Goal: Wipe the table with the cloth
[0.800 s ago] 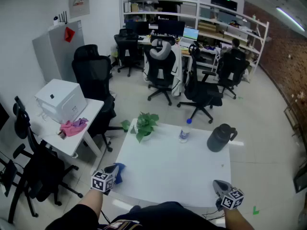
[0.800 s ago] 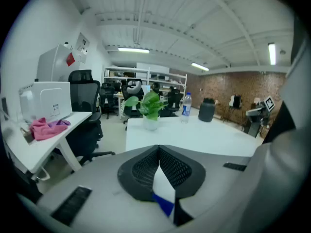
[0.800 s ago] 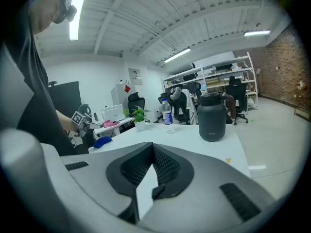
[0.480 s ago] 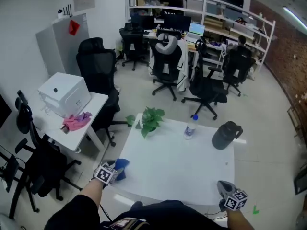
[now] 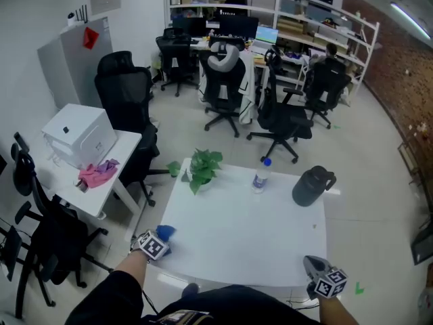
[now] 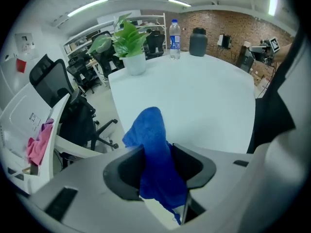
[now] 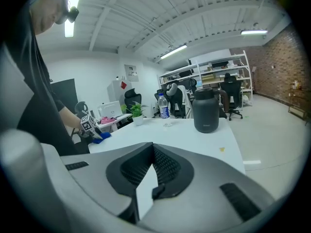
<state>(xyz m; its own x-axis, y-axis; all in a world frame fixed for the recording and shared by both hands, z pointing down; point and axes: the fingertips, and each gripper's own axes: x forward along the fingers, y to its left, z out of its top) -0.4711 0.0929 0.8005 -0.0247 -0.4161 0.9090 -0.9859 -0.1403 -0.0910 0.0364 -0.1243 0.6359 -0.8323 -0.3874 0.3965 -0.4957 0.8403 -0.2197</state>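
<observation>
A blue cloth hangs bunched between the jaws of my left gripper, which is shut on it. In the head view this left gripper points steeply down at the near left edge of the white table, the cloth touching the tabletop there. My right gripper hovers at the table's near right corner. In the right gripper view its jaws stand shut with nothing between them, and the cloth shows far left.
A potted plant, a water bottle and a black jug stand along the table's far edge. A side desk with a white box and a pink rag is at left, with office chairs beyond.
The head view has swayed a little. Both grippers keep their places at the table's near edge, and the left one still holds the cloth.
</observation>
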